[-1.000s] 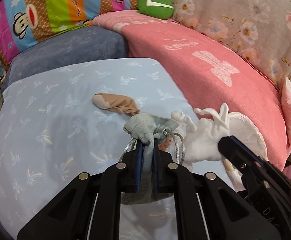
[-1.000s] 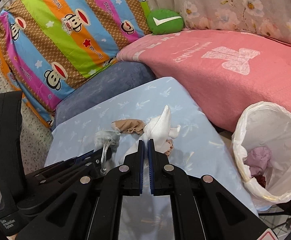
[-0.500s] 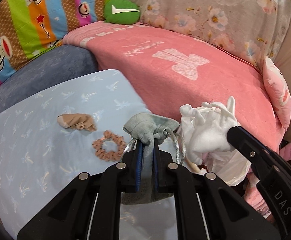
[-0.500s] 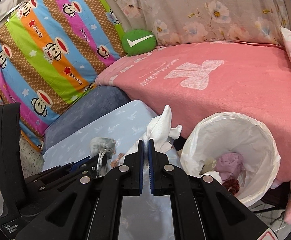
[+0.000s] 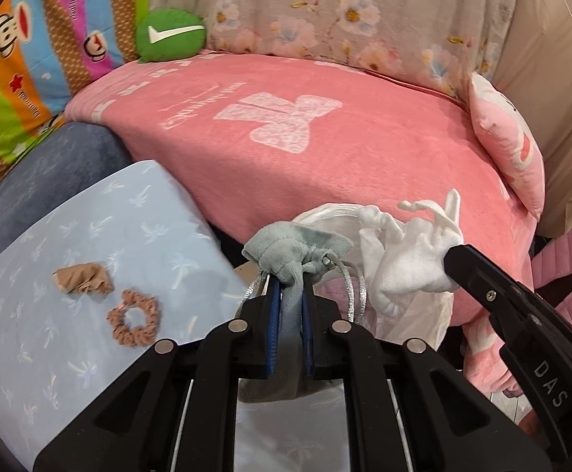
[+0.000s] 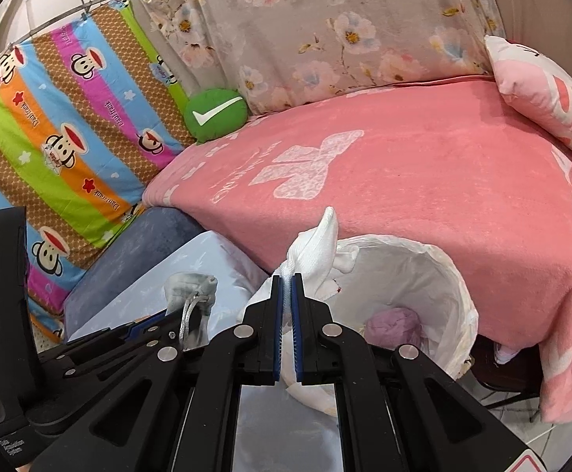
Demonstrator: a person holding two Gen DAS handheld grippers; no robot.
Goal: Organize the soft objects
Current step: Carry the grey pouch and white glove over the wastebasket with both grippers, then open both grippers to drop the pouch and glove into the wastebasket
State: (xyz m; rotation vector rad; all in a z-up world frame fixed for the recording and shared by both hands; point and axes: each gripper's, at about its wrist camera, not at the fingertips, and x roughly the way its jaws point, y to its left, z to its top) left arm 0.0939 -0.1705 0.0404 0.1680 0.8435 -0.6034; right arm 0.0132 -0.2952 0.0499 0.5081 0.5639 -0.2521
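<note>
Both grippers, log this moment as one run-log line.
left gripper: shut on grey pouch | right gripper: shut on white pouch | lined bin: beside both | scrunchie: on blue cloth

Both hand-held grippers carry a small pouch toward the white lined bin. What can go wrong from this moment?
1. The grey pouch in the left hand-held gripper trails a silver cord loop; this may catch on a finger at release.
2. The white pouch in the right hand-held gripper sits near the bin rim; dropped early, it may fall outside.
</note>
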